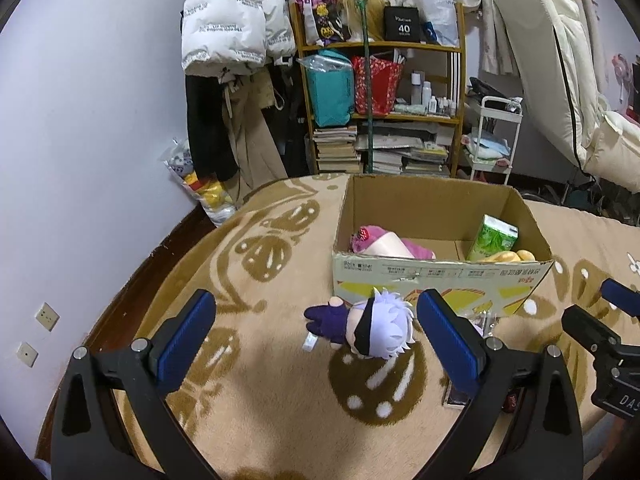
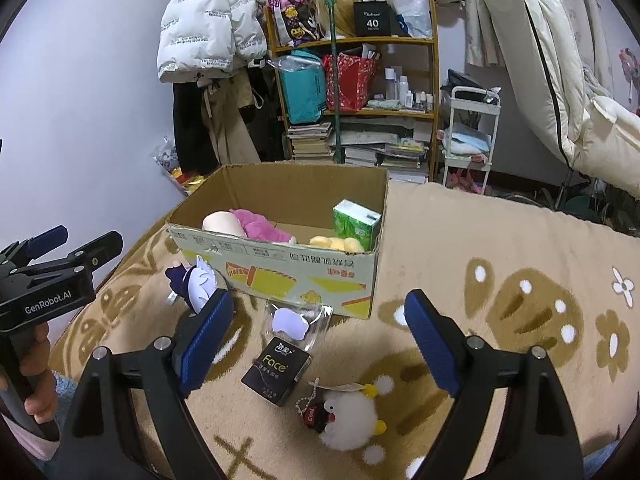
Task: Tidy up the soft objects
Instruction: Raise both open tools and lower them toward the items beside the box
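Left gripper (image 1: 316, 328) being held wide open around white-haired plush doll (image 1: 370, 330), untouched, right gripper (image 2: 320, 336) being held wide open, empty, above black tissue pack (image 2: 277, 374), near cardboard box (image 2: 280, 276).

In the left wrist view, the cardboard box (image 1: 436, 276) front wall conceals the lower parts of the pink plush (image 1: 384, 242), the green tissue pack (image 1: 494, 238) and the yellow plush (image 1: 508, 257). The right finger hides most of the clear packet (image 1: 486, 322). In the right wrist view, the left finger covers part of the white-haired doll (image 2: 196, 282).

Doll (image 1: 368, 326) before box (image 1: 440, 276)
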{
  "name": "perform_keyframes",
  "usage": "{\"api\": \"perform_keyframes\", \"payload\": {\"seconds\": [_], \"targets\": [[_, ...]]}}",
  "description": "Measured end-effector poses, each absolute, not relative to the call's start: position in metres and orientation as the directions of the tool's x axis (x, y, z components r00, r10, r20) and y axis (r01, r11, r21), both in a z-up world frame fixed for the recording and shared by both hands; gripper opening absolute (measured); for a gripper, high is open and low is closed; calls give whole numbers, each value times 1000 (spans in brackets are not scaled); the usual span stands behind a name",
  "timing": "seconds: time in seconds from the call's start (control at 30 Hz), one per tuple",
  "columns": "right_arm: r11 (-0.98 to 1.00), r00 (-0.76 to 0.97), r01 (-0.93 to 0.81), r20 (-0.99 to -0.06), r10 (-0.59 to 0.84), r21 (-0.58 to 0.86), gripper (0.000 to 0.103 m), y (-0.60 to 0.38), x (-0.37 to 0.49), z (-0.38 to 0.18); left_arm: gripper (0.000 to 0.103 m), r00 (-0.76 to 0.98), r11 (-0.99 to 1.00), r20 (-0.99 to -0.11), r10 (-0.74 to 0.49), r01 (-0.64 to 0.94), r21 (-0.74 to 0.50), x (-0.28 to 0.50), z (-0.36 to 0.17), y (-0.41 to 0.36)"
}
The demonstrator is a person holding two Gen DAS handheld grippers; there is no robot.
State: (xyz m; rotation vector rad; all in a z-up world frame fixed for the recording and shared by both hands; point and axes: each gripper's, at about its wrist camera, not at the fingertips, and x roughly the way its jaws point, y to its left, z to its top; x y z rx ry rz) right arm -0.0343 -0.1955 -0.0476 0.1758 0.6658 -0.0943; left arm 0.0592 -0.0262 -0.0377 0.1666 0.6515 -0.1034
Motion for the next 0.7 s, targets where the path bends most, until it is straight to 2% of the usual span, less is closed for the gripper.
{"api": "perform_keyframes", "payload": {"seconds": [0.27,0.53,0.7], "targets": [[974,759,155,-651,-11,165,92,-198,-19,-60,100,755,978,-654,-49,169,123,74,-52,-34],[980,726,139,-687,-4,142,92,-190,2,-74,100,725,974,-689,-7,161,159,91,-69,-45],[984,698,122,-716,10,133,92,-184,13,-87,100,695,978,-719,-11,158,139,105,-78,-46]]}}
